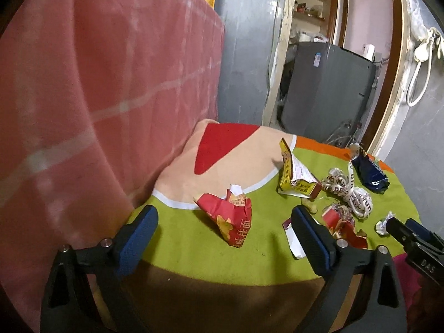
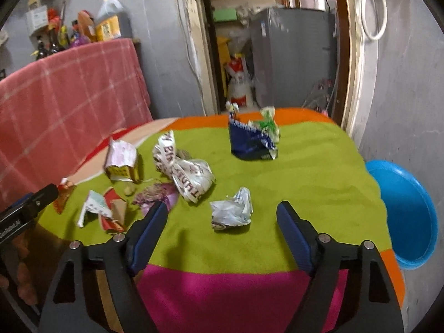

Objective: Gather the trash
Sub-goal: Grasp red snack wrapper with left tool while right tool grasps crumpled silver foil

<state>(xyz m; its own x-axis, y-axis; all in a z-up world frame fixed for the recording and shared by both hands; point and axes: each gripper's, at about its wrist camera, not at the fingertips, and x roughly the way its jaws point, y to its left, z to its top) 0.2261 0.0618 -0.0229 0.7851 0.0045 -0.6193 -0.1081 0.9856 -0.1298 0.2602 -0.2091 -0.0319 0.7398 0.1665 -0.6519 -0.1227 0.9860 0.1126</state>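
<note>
Crumpled trash lies scattered on the green blanket (image 2: 319, 166) over the counter: a red wrapper (image 1: 230, 219) sits between the left gripper's (image 1: 224, 230) open fingers, a white wrapper (image 2: 231, 211) between the right gripper's (image 2: 222, 222) open fingers, untouched. A blue basin (image 2: 408, 216) stands beside the counter's right edge.

Both grippers are matte black plastic. The left gripper (image 1: 224, 231) and the right gripper (image 2: 222, 231) each carry two angular fingers faced with dimpled blue pads (image 1: 136, 238), joined to triangular cut-out arms by silver screws (image 2: 322, 238). White lettering (image 1: 427, 263) marks the right gripper's side.
</note>
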